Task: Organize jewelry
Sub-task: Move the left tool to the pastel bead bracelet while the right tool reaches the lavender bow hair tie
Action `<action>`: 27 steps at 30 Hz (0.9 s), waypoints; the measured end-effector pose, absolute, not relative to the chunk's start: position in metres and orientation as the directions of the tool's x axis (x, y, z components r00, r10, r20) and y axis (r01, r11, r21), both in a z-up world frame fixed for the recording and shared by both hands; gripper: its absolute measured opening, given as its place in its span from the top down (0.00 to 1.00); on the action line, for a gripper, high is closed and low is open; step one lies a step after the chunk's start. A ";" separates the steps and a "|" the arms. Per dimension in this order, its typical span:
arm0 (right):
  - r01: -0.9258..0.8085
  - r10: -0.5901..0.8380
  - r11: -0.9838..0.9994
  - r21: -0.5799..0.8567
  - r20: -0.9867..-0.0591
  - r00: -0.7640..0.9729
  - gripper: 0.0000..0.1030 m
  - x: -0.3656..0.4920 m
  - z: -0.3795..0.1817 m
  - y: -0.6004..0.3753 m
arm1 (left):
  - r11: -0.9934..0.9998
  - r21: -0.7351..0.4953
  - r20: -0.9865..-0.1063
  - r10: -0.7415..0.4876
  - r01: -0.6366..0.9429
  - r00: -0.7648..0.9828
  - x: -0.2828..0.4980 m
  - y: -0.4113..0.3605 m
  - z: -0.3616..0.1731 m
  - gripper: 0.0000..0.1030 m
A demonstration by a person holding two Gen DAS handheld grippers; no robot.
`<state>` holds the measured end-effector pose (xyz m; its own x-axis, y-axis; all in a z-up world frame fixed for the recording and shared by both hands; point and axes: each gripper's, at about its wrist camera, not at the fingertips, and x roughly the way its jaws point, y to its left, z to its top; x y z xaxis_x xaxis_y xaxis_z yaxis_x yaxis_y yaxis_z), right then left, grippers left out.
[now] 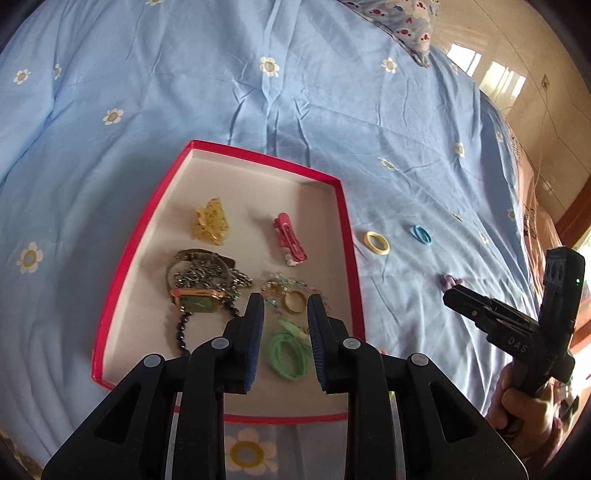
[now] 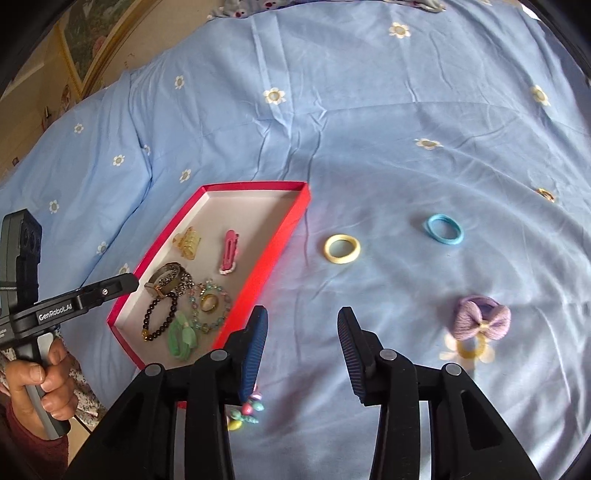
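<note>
A red box with a white inside lies on the blue flowered bed sheet. It holds a yellow claw clip, a pink clip, a watch, a dark bead bracelet, a gold ring and a green hair tie. My left gripper hangs open over the ring and green tie, gripping nothing. My right gripper is open and empty over the sheet, right of the box. On the sheet lie a yellow hair tie, a blue hair tie and a purple bow tie.
A colourful beaded piece lies by the box's near corner under my right gripper's left finger. A small gold ring sits far right on the sheet. A patterned pillow is at the back. The bed's edge and floor are on the right.
</note>
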<state>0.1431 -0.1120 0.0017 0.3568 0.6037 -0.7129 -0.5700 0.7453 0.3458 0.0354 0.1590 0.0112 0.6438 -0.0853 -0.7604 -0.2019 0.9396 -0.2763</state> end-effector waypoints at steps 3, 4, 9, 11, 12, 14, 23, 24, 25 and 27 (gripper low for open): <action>-0.541 0.591 0.765 0.350 -0.714 0.375 0.58 0.145 0.000 -0.131 | 0.947 -0.277 -0.765 -0.115 -0.163 0.634 0.035 0.141 0.010 0.78; -0.533 0.587 0.771 0.350 -0.714 0.382 0.58 0.145 0.000 -0.137 | 0.949 -0.277 -0.766 -0.123 -0.150 0.631 0.035 0.136 0.010 0.78; -0.498 0.572 0.792 0.353 -0.712 0.407 0.57 0.145 -0.001 -0.162 | 0.957 -0.276 -0.773 -0.165 -0.090 0.612 0.034 0.109 0.007 0.78; -0.486 0.567 0.799 0.353 -0.712 0.415 0.56 0.144 -0.002 -0.171 | 0.958 -0.279 -0.775 -0.184 -0.067 0.605 0.033 0.098 0.006 0.78; -0.481 0.564 0.803 0.352 -0.712 0.420 0.55 0.143 -0.002 -0.175 | 0.958 -0.280 -0.775 -0.191 -0.055 0.602 0.032 0.094 0.006 0.78; -0.471 0.556 0.810 0.349 -0.714 0.426 0.53 0.143 -0.004 -0.181 | 0.959 -0.281 -0.777 -0.207 -0.033 0.595 0.030 0.084 0.005 0.78; -0.436 0.539 0.827 0.356 -0.722 0.434 0.53 0.144 -0.013 -0.198 | 0.965 -0.256 -0.812 -0.243 0.050 0.530 0.032 0.046 -0.015 0.78; -0.436 0.539 0.827 0.356 -0.721 0.435 0.53 0.144 -0.013 -0.199 | 0.967 -0.249 -0.821 -0.240 0.053 0.519 0.033 0.043 -0.018 0.78; -0.436 0.540 0.826 0.356 -0.720 0.435 0.53 0.145 -0.012 -0.199 | 0.968 -0.245 -0.828 -0.239 0.057 0.507 0.034 0.041 -0.022 0.78; -0.436 0.539 0.827 0.355 -0.719 0.438 0.51 0.145 -0.013 -0.200 | 0.969 -0.238 -0.837 -0.240 0.068 0.492 0.035 0.037 -0.029 0.78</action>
<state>0.1453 -0.1996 -0.0126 0.4380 0.5394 -0.7192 -0.4355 0.8272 0.3551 0.0352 0.0370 -0.0287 0.4920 -0.2397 -0.8370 0.0680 0.9690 -0.2375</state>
